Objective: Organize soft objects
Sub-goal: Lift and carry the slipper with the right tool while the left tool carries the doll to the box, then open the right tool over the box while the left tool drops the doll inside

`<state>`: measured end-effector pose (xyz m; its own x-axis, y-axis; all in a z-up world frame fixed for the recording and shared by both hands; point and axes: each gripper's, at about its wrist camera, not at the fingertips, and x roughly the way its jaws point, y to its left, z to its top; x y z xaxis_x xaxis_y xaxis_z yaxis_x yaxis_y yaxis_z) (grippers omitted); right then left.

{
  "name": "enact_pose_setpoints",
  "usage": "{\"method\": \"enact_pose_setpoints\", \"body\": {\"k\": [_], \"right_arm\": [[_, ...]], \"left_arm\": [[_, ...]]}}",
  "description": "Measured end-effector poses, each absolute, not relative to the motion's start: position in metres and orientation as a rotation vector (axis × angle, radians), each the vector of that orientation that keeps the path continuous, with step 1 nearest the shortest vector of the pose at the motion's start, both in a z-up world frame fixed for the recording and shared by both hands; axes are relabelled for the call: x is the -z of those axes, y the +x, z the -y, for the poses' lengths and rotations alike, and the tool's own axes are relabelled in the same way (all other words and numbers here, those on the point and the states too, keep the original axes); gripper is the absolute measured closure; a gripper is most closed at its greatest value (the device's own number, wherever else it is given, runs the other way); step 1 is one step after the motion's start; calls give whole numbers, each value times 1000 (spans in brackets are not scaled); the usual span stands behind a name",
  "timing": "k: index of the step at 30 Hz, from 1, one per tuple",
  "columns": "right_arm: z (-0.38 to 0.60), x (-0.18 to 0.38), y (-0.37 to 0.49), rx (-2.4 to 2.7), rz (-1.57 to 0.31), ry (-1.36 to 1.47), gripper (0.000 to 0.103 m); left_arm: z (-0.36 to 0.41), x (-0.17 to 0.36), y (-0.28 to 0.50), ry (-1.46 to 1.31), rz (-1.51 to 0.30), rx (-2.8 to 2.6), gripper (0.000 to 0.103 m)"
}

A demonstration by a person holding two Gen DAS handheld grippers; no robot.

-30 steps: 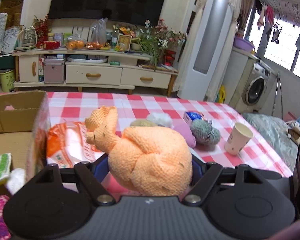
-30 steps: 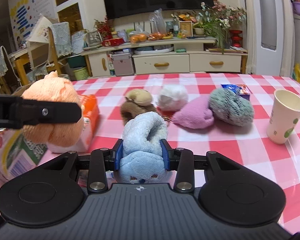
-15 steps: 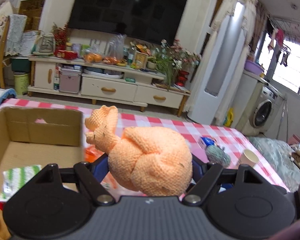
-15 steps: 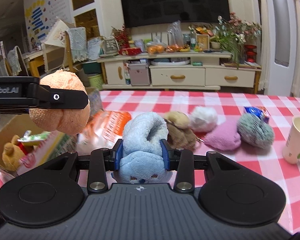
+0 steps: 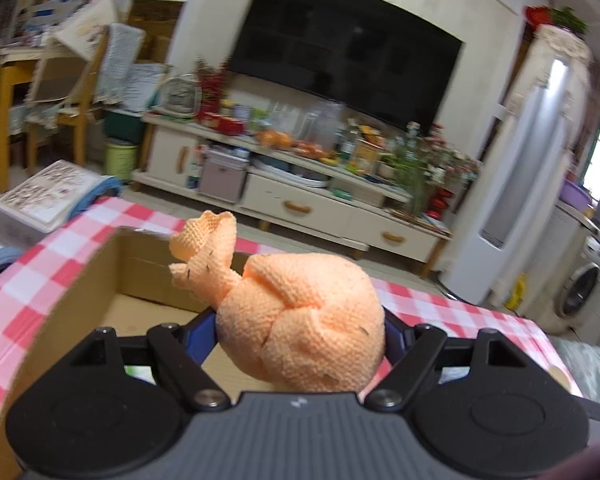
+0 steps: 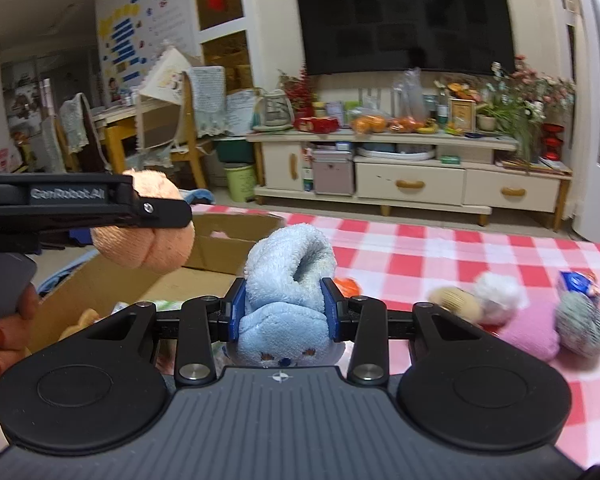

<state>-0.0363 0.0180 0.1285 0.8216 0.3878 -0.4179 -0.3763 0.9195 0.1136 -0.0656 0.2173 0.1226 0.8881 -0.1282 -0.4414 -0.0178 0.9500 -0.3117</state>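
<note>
Behind both clamped rolls, orange bundle [image 5: 300, 320] and blue sock [image 6: 286, 280], the box [image 6: 228, 248] is half-hidden.

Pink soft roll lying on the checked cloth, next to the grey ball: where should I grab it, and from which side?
Grip the pink roll across its plump middle, coming from above, jaws on its near and far sides. It lies flat, and the grey ball and white puff crowd its ends, so an end approach looks blocked.

"GenRobot.AI" — on left claw [image 6: 140, 216]

Knit orange toy [image 5: 304, 332], matt cardboard box [image 5: 80, 304]
</note>
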Motion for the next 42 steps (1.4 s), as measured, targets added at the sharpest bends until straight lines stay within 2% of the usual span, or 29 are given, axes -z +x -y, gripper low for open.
{"method": "enact_pose_setpoints", "body": {"k": [24,28,29,31,36,42], "right_arm": [[-104,-132,-3,-537,-476,-98,53],[-110,-129,-4,-531,-479,-125,44],[-110,-129,-5,-528,-478,-127,40],[-105,-131,-6,-522,-474,-114,22],[-92,-134,-13,-493,-456,-89,5],[-70,-133,-23,-438,-452,-33,3]], "left_arm": [[-272,-110,-55,-473,-529,-127,23],[-271,-108,-53,-468,-543,-128,16],[-271,-108,-53,-465,-540,-128,14],[-270,-110,-54,-457,-533,-129,9],[-268,-111,-56,-447,-529,-132,9],[-261,-111,-56,-423,-534,-123,5]]}}
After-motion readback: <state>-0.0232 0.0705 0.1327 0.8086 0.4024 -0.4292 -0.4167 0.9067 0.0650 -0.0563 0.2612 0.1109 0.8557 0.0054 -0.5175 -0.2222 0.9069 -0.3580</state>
